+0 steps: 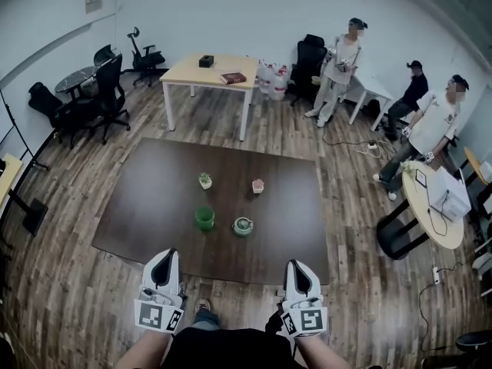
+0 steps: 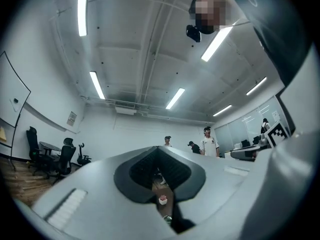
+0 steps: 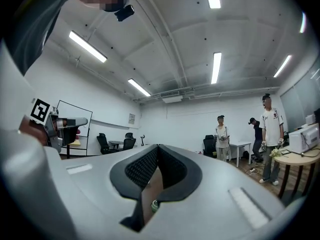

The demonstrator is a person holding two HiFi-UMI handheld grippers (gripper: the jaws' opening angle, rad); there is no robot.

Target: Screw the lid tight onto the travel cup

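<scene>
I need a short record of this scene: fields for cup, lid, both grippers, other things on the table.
travel cup: green, upright on the dark table, uncovered
lid: on the table right of the cup, apart
left gripper: shut, empty, near table edge
right gripper: shut, empty, near table edge
potted plants: two small ones behind cup and lid

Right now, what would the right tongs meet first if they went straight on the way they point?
Probably nothing near: the right tongs point level, above the table and lid; height is unclear.
</scene>
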